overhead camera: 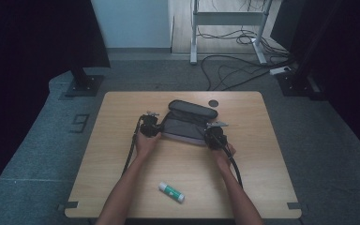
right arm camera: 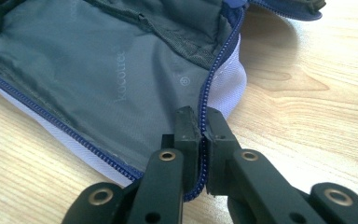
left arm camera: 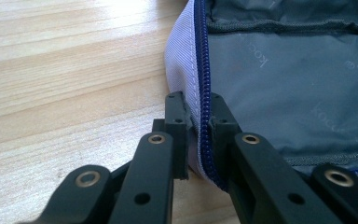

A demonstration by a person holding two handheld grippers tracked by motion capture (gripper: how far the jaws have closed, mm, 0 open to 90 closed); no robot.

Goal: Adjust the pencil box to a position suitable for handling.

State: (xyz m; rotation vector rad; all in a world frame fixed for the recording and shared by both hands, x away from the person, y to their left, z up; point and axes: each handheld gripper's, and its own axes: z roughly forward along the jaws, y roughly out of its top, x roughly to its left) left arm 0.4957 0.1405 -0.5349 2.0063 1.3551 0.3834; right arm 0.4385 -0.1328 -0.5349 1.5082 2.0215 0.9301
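Note:
A grey zip pouch (overhead camera: 187, 123) lies unzipped in the middle of the wooden table (overhead camera: 122, 112), its lid folded back. Its dark lining (left arm camera: 284, 79) and blue zip (left arm camera: 204, 88) show in the left gripper view. My left gripper (overhead camera: 150, 127) sits at the pouch's left end; in its own view the gripper (left arm camera: 199, 123) is shut on the pale rim (left arm camera: 184, 60) and zip edge. My right gripper (overhead camera: 214, 136) sits at the pouch's right end; in its own view the gripper (right arm camera: 201, 133) is shut on the zip edge (right arm camera: 216, 70) of the pouch (right arm camera: 98, 79).
A white glue stick with a green label (overhead camera: 171, 191) lies near the table's front edge. A round dark grommet (overhead camera: 213, 103) sits behind the pouch. Beyond the table are black stand bases (overhead camera: 82, 84), a white frame (overhead camera: 227, 21) and floor cables (overhead camera: 234, 70).

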